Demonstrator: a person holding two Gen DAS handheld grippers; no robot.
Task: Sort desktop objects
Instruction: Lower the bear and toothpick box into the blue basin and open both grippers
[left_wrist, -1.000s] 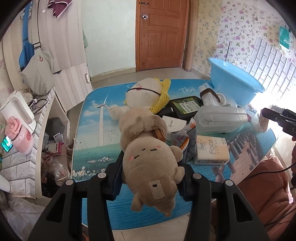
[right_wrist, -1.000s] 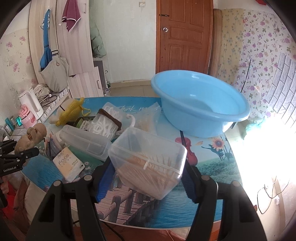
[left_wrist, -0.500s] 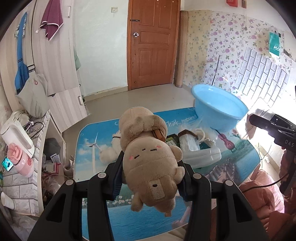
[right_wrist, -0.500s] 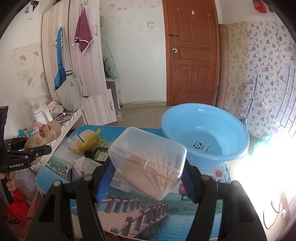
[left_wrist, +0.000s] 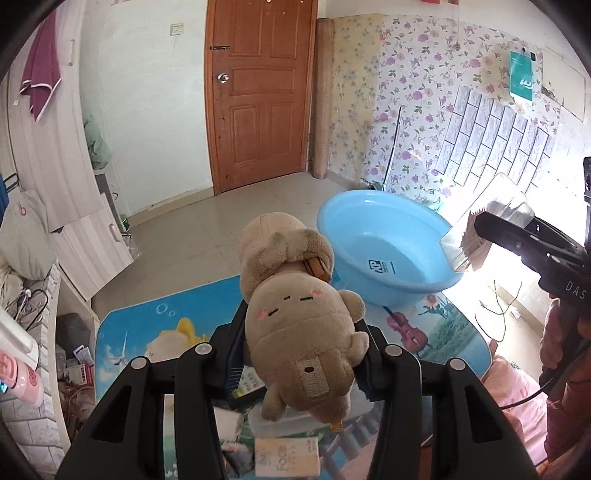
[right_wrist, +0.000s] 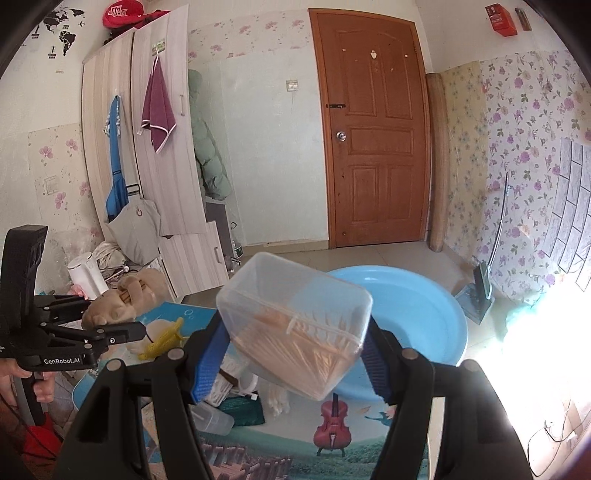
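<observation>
My left gripper (left_wrist: 301, 354) is shut on a tan plush bear (left_wrist: 295, 317) and holds it high above the table, short of the blue basin (left_wrist: 384, 251). The bear also shows at the left of the right wrist view (right_wrist: 122, 299). My right gripper (right_wrist: 295, 354) is shut on a clear plastic box of toothpicks (right_wrist: 295, 325), held in the air in front of the basin (right_wrist: 417, 317). The box also shows at the right in the left wrist view (left_wrist: 487, 225), over the basin's right side.
The picture-printed table (right_wrist: 295, 443) holds clutter below: a white plush with yellow net (right_wrist: 166, 336), a clear lidded box (right_wrist: 210, 421), a dark green packet (right_wrist: 240, 406), cotton swabs, a tissue pack (left_wrist: 288, 458). A shelf with a kettle (right_wrist: 86, 277) stands left.
Both grippers have risen well above the table with their loads and moved toward the blue basin. The grips have not changed.
</observation>
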